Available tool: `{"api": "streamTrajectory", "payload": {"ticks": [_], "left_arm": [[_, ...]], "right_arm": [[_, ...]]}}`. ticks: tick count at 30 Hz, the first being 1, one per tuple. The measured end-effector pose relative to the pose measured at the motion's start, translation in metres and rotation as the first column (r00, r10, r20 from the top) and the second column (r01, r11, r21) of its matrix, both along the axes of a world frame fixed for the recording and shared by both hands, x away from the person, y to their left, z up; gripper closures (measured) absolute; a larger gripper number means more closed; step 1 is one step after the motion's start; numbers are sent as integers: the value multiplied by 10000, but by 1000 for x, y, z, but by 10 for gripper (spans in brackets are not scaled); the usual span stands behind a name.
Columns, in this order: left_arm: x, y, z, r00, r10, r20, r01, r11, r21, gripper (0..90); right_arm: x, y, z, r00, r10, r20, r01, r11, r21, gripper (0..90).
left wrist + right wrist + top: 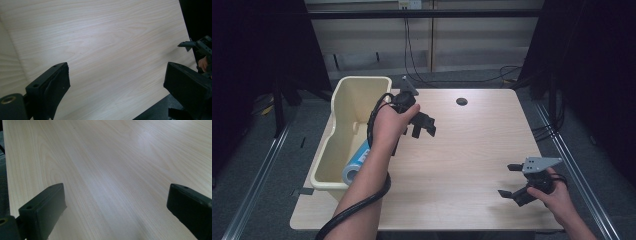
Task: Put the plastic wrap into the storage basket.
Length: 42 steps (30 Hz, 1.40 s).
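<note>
My left gripper (424, 126) hangs above the wooden table (462, 150), just right of a cream plastic bin (343, 107). Its jaws stand wide apart with nothing between them, and in the left gripper view (116, 82) bare wood lies under them. A blue-and-white cylinder (357, 162) lies inside the bin, partly hidden by my left forearm. My right gripper (510, 180) rests low over the table's front right corner, open and empty; the right gripper view (115, 205) looks along plain tabletop. The right gripper also shows at the right edge of the left gripper view (197, 46).
A dark round hole (461, 101) marks the far middle of the table. The bin overhangs the table's left edge. A thick black cable (362, 202) trails from my left arm over the front edge. Metal rails run along the floor on both sides.
</note>
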State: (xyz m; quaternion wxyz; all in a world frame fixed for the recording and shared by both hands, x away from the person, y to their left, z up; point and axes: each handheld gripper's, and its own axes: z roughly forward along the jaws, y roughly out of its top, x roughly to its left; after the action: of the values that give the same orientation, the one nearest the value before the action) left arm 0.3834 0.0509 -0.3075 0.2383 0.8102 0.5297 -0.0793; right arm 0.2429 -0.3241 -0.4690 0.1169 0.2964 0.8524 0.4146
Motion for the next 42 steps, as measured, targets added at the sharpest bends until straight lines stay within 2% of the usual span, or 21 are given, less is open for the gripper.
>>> {"api": "streamTrajectory", "payload": {"ticks": [14,19,23,29,34,38,42], "left_arm": [[-6,-16,-23,9992,-410,40,411,9990,-198,60],[-8,-19,-33,9983,-572,-76,570,9981,-231,62],[-10,-22,-41,9986,-536,-16,535,9979,-367,63],[-11,-25,-54,9968,-795,-27,794,9965,-270,63],[-13,-28,-62,9973,-731,-62,728,9963,-465,61],[-14,-30,-72,9952,-981,-38,979,9944,-387,61],[-15,-31,-76,9954,-958,86,960,9947,-356,61]], "right_arm": [[0,-1,-1,10000,-97,16,97,9999,-73,18],[1,0,-2,10000,-48,12,48,9999,-97,18],[1,0,-2,10000,-52,57,53,9999,-91,18],[1,-1,-3,10000,-90,11,90,9999,-98,18],[1,-1,-3,9999,-112,37,112,9999,-102,18],[1,-1,-4,9998,-174,-36,174,9998,-108,18],[1,-1,-4,9998,-200,-32,199,9997,-115,18]]}}
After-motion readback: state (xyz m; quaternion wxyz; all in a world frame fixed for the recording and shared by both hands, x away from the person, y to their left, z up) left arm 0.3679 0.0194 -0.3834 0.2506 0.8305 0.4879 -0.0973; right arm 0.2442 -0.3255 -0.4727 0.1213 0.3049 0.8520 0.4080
